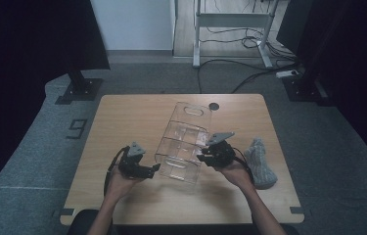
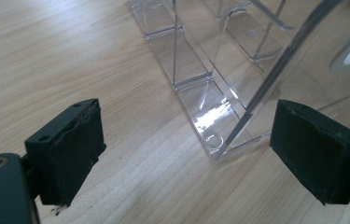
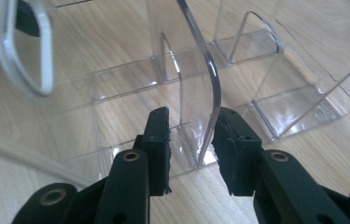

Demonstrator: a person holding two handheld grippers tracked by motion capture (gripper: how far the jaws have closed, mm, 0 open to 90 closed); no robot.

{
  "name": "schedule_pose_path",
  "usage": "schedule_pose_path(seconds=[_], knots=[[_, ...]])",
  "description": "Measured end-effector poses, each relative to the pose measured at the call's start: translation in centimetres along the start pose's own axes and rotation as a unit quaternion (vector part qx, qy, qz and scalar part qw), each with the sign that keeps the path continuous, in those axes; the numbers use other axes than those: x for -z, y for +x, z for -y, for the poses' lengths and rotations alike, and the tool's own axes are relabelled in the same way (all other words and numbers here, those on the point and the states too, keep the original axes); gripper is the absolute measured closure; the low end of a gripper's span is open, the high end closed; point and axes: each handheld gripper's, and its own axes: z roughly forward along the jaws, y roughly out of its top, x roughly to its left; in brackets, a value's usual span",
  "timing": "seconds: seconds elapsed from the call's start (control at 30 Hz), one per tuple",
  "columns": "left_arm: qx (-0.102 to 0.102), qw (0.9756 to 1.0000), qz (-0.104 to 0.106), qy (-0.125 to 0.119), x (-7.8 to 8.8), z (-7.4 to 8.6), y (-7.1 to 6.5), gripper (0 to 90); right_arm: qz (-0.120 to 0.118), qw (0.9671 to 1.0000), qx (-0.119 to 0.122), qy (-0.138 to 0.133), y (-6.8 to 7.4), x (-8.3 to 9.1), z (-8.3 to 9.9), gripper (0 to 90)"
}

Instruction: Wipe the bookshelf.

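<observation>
Clear divided organizer, apparently empty

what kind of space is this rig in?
Looks like a lab or office recording space, not a home: a lone wooden table on grey carpet, loose cables across the floor, a metal desk frame behind, dark screens at the sides.

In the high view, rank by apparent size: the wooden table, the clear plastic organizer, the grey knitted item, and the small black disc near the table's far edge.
1. wooden table
2. clear plastic organizer
3. grey knitted item
4. small black disc

The differences are plain, so nearness to the camera does not change the order.
</observation>
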Motion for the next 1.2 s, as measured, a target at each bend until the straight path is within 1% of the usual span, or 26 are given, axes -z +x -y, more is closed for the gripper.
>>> schedule_pose_path(seconds=[0.13,0.33,0.5,0.53,0.73,1.2], knots=[[0.01,0.9999,0.002,-0.001,-0.1,0.1,0.4,10.2,-0.01,0.9999,0.002,-0.002,0.3,-0.1,-0.1,65.1],[0.019,0.9997,0.017,0.003,-0.5,0.3,0.7,10.1,-0.023,0.9997,0.013,0.0,1.1,-0.4,-0.4,64.8],[0.022,0.9996,0.016,0.004,-0.7,0.3,0.9,10.0,-0.031,0.9993,0.02,0.001,1.7,-0.5,-0.6,64.9],[0.024,0.9995,0.018,0.003,-0.6,0.3,1.0,10.0,-0.036,0.9991,0.022,0.0,2.0,-0.7,-0.7,64.8],[0.033,0.9992,0.022,0.001,-0.7,0.4,1.4,10.0,-0.042,0.9987,0.027,-0.002,2.6,-1.0,-0.9,64.7],[0.03,0.9993,0.023,0.004,-0.9,0.5,1.3,10.0,-0.056,0.9978,0.035,-0.004,3.9,-1.5,-1.4,63.7]])
